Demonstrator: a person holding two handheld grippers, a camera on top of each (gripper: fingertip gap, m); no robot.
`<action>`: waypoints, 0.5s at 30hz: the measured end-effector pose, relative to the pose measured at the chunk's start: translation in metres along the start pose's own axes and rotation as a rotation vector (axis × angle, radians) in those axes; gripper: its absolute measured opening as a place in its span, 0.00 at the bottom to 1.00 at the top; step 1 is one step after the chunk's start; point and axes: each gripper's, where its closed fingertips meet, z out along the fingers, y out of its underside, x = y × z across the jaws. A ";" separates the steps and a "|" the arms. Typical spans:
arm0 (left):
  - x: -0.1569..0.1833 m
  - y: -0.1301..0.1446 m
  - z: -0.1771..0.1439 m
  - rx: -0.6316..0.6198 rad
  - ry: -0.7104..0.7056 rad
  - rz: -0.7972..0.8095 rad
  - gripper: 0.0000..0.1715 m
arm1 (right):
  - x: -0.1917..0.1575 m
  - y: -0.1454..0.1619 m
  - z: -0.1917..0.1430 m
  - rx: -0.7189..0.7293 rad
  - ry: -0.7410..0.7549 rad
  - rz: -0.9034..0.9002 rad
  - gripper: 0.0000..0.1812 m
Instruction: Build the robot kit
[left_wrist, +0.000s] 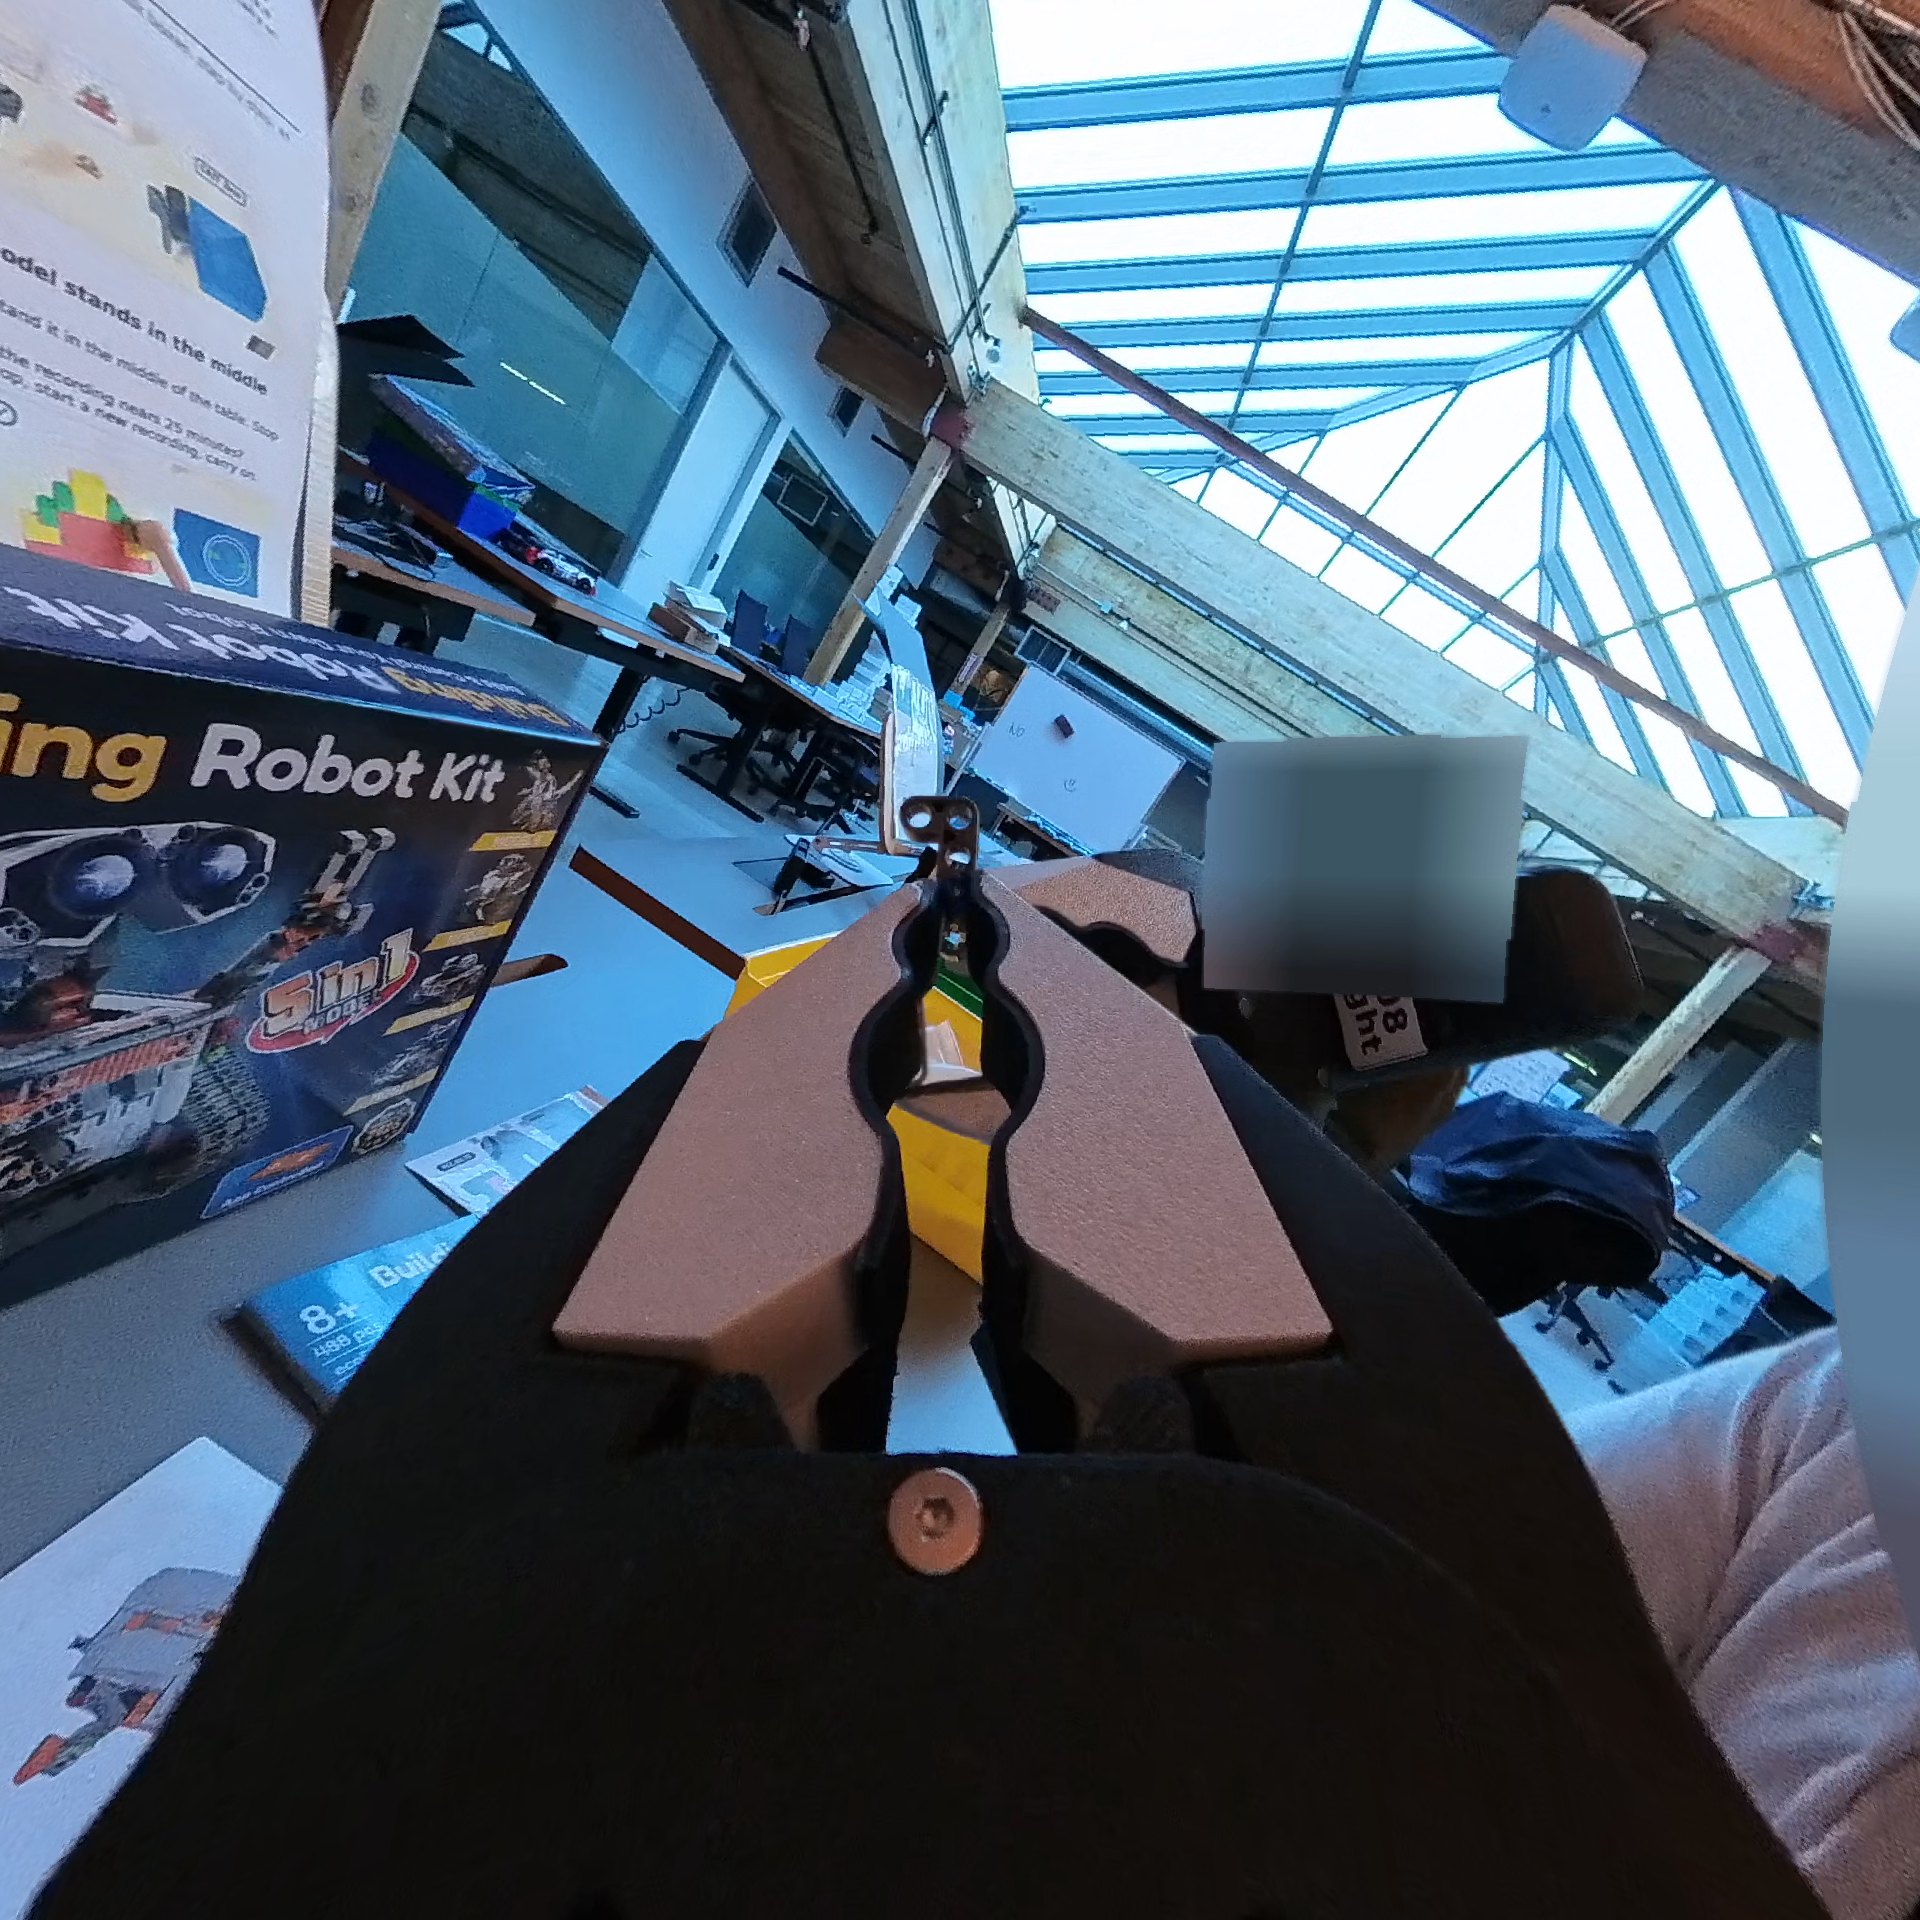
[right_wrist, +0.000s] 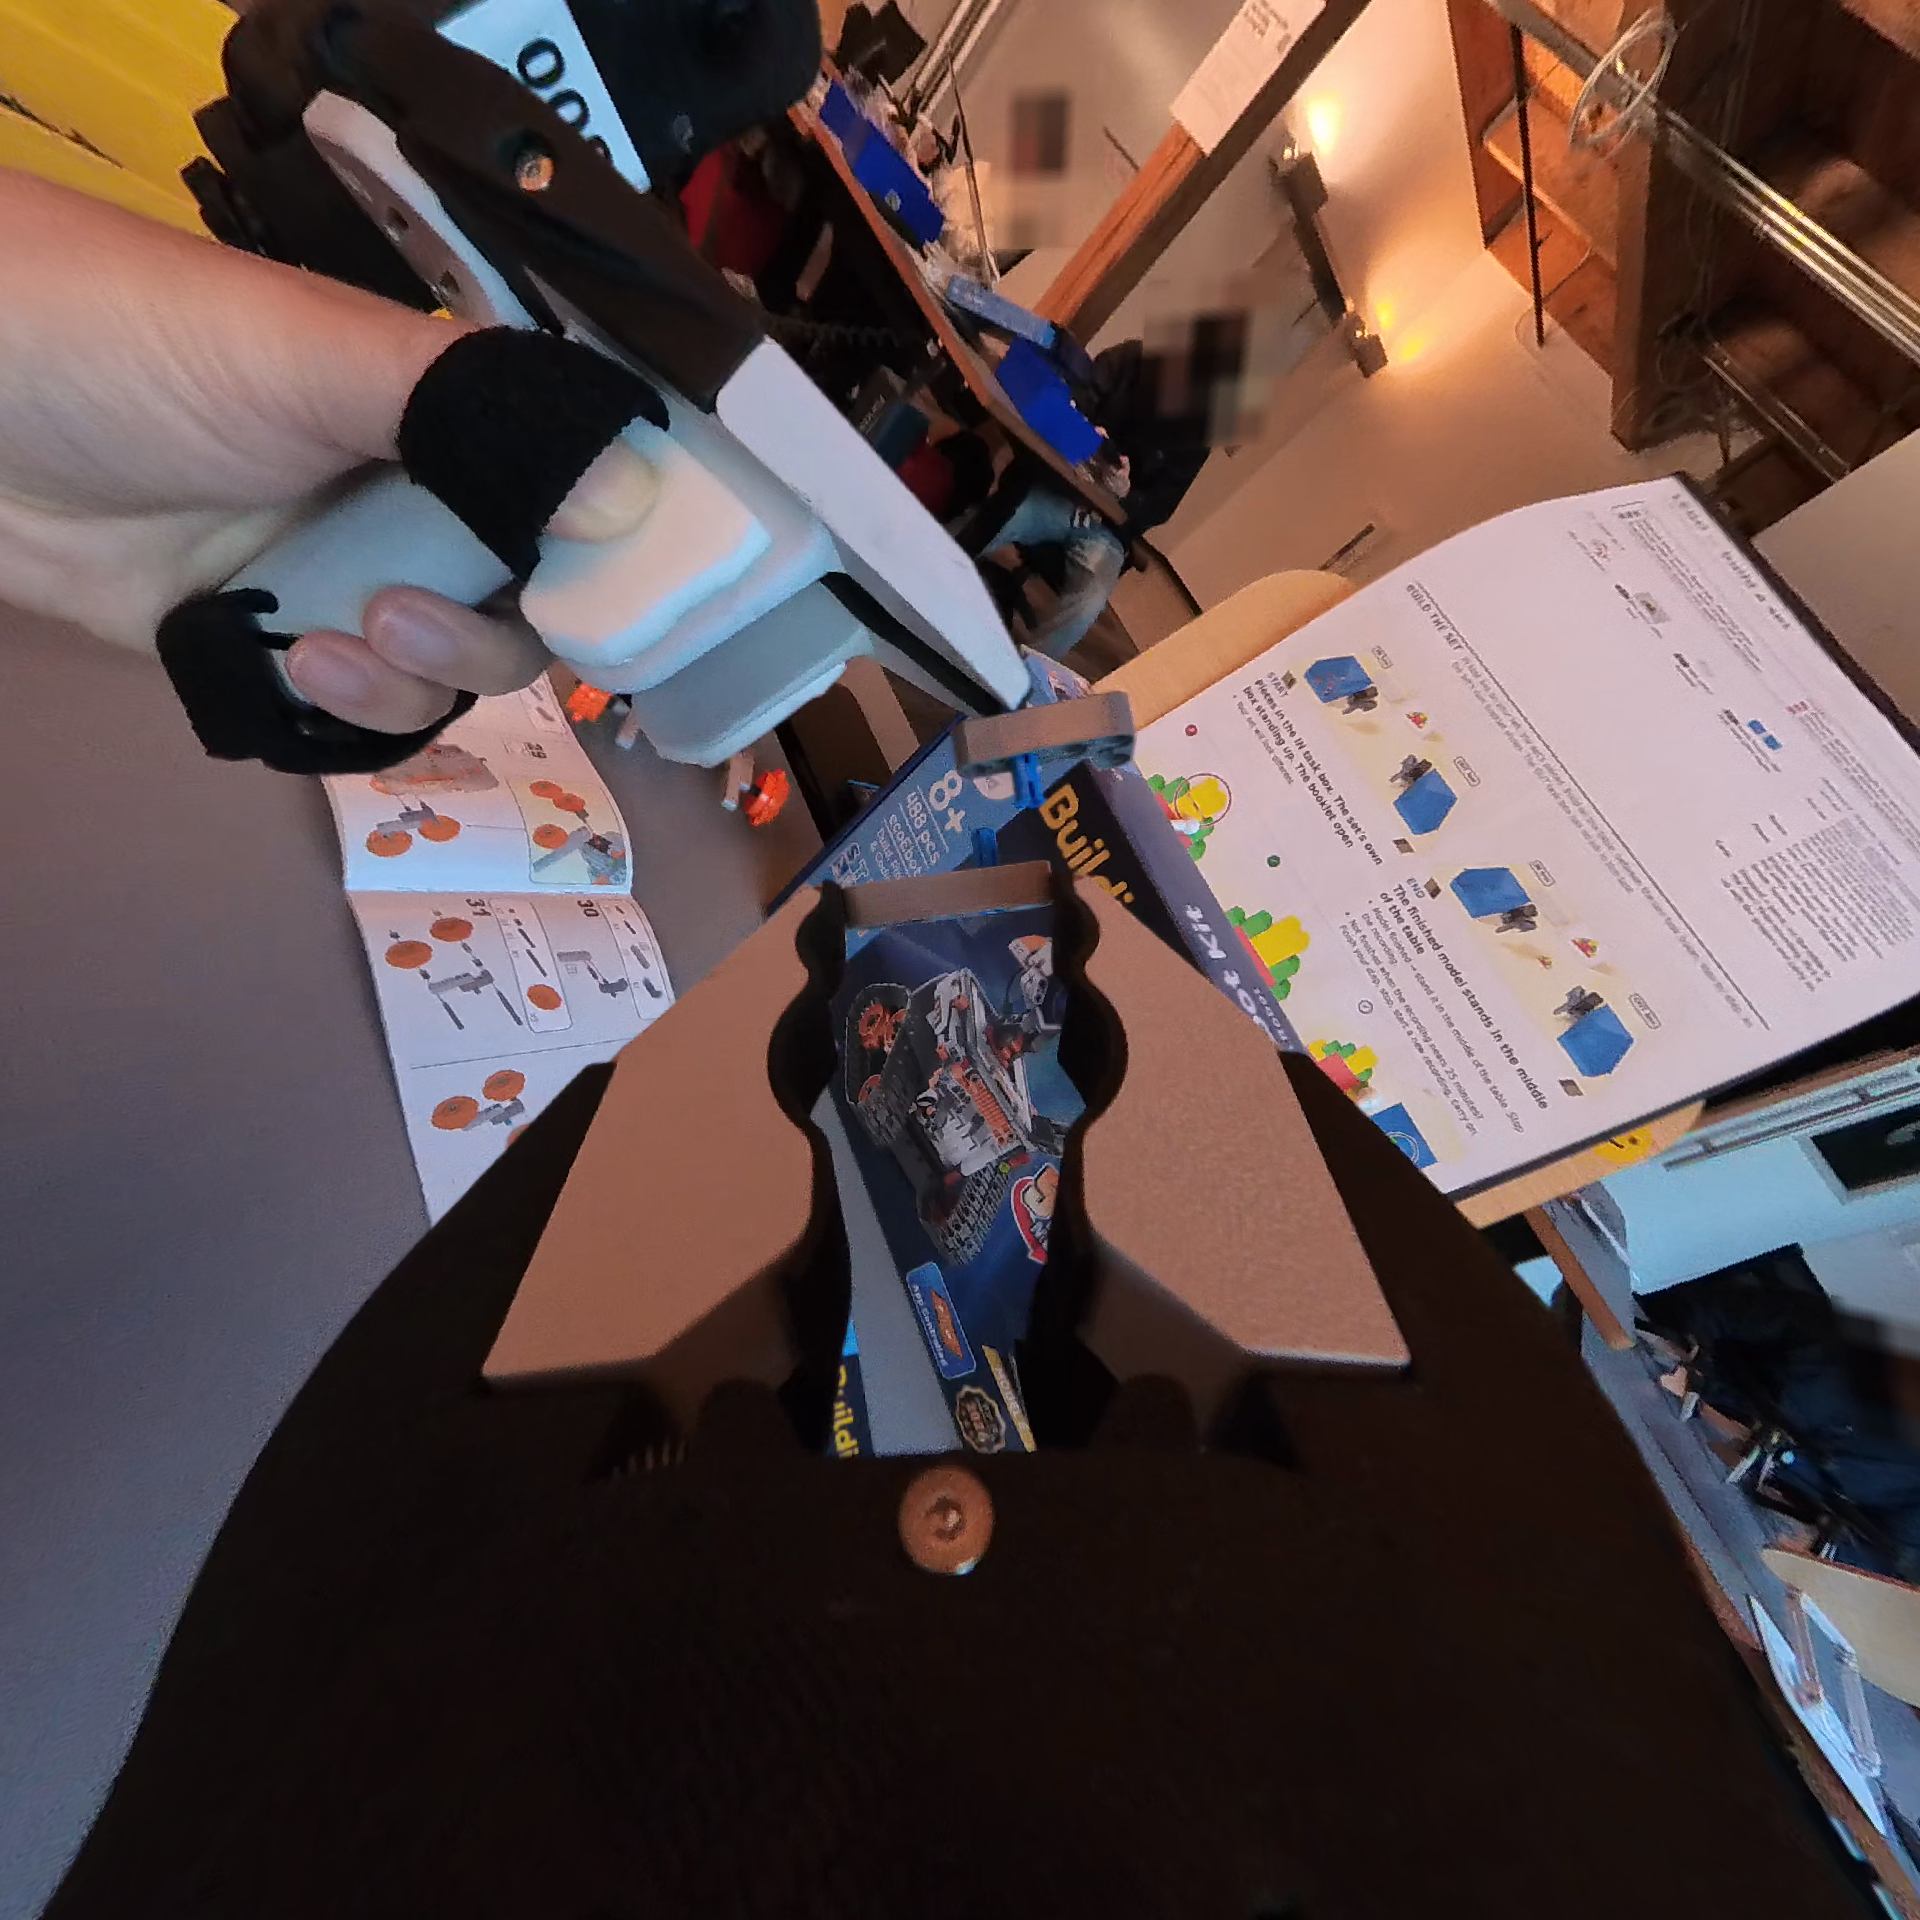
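My left gripper (left_wrist: 943, 899) is shut on a small grey beam with holes (left_wrist: 940, 826) that sticks out past its tips. In the right wrist view a hand holds this gripper (right_wrist: 1013, 698) at the upper left; its beam (right_wrist: 1044, 727) carries a blue pin (right_wrist: 1023, 777) underneath. My right gripper (right_wrist: 951, 914) is shut on a longer grey beam (right_wrist: 951, 896) held crosswise between its tips. It sits just below the left gripper's beam, and the two parts are apart. The right gripper's fingers (left_wrist: 1117, 899) show just behind the left tips.
A dark blue robot kit box (left_wrist: 260, 935) stands on the grey table, also below my right gripper (right_wrist: 956, 1091). An open instruction booklet (right_wrist: 499, 935), small orange and grey parts (right_wrist: 764, 795), a yellow bin (left_wrist: 935, 1164) and a printed sheet on a stand (right_wrist: 1507, 831) surround it. My left and right fingertips are right by each other.
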 end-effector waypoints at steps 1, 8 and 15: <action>0.000 0.000 0.000 0.000 0.005 -0.005 0.00 | -0.002 0.000 0.002 -0.003 -0.004 -0.002 0.22; -0.008 0.003 -0.001 -0.020 -0.023 0.026 0.00 | -0.006 -0.004 0.003 -0.024 0.003 -0.035 0.21; -0.010 0.001 -0.003 -0.011 -0.020 0.015 0.00 | -0.002 -0.008 0.004 -0.001 0.019 0.017 0.21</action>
